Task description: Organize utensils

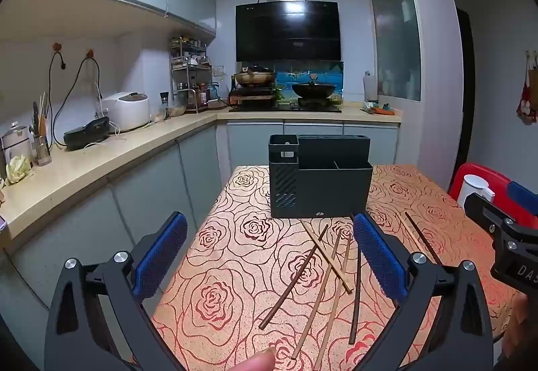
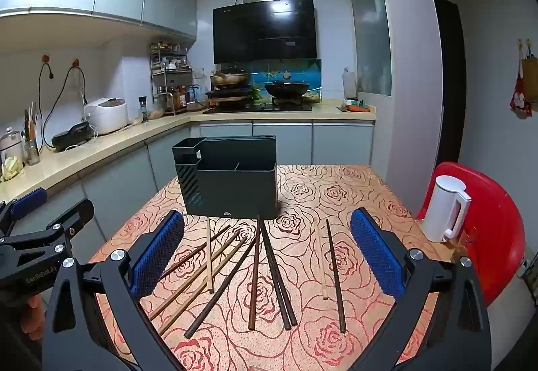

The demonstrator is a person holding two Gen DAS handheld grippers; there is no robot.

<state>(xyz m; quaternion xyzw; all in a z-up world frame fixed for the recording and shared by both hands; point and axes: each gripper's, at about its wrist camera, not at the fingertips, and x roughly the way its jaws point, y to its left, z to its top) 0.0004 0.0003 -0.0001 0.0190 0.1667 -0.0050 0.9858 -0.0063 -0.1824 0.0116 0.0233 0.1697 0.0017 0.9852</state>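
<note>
Several loose chopsticks (image 2: 255, 273), some dark and some pale wood, lie scattered on the rose-patterned table (image 2: 353, 202) in front of a dark grey utensil holder (image 2: 232, 189) with several empty compartments. The same chopsticks (image 1: 322, 276) and holder (image 1: 319, 182) show in the left wrist view. My left gripper (image 1: 269, 253) hangs open above the table's near left part, nothing between its blue pads. My right gripper (image 2: 267, 253) is open too, hovering over the chopsticks and touching none. Each gripper shows at the edge of the other's view.
A white kettle (image 2: 444, 209) stands at the table's right edge by a red chair (image 2: 497, 229). A counter (image 1: 101, 162) with a rice cooker (image 1: 129, 110) runs along the left. Stove with pans (image 1: 285, 91) at the back. A fingertip (image 1: 255, 361) shows at bottom.
</note>
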